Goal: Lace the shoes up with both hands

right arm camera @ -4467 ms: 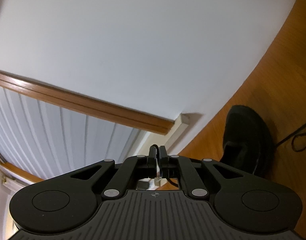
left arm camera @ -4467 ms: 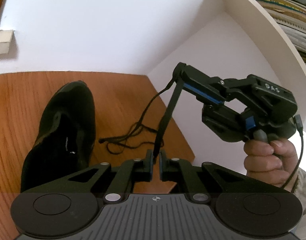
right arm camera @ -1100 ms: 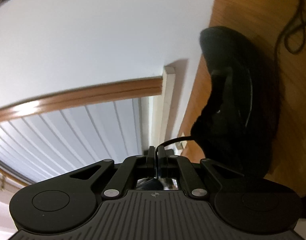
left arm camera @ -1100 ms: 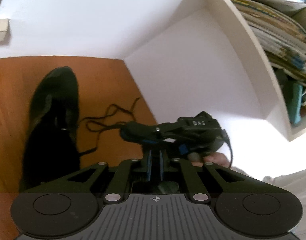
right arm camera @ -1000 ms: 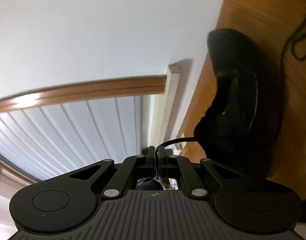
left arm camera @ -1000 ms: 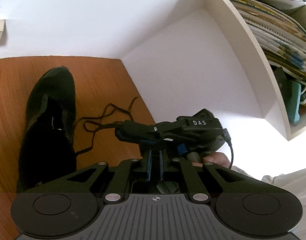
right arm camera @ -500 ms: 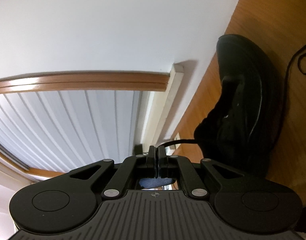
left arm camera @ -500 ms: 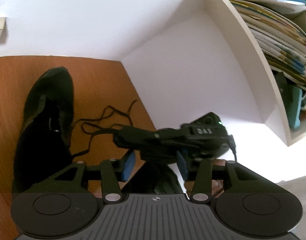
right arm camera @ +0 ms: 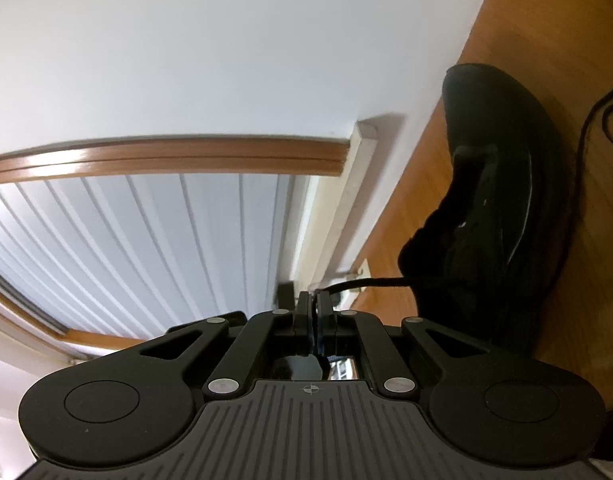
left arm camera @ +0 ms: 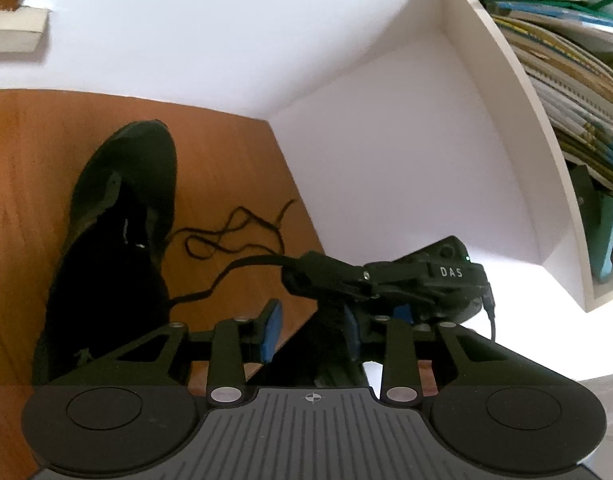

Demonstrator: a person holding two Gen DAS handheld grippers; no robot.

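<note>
Shoe [left arm camera: 118,216]: black, laid on the wooden table [left arm camera: 22,184], seen left of centre in the left wrist view and at the right of the right wrist view [right arm camera: 502,208]; toe pointed towards the white wall
Lace [left arm camera: 234,236]: black cord, seen running from the shoe's upper part rightwards in loose loops over the table, one strand rising to the tip of the right gripper; in the right wrist view a strand [right arm camera: 366,282] is seen passing from the shoe's opening to the tongs
Left gripper [left arm camera: 310,330]: tongs held wide apart, blue pads visible, nothing between them; positioned low in the frame, just beneath the right gripper
Right gripper [left arm camera: 298,270]: seen from the side in the left wrist view at centre right, marked "DAS"; in its own view [right arm camera: 314,312] the tongs are pressed together with the lace clamped between them
Table: brown wood grain, bounded by white walls at the top and right of the left wrist view
Shelf [left arm camera: 502,92]: white, upper right of the left wrist view, packed with stacked books [left arm camera: 566,60]
Radiator-like ribbed panel [right arm camera: 146,232]: white, left half of the right wrist view, under a wooden rail [right arm camera: 166,156]
</note>
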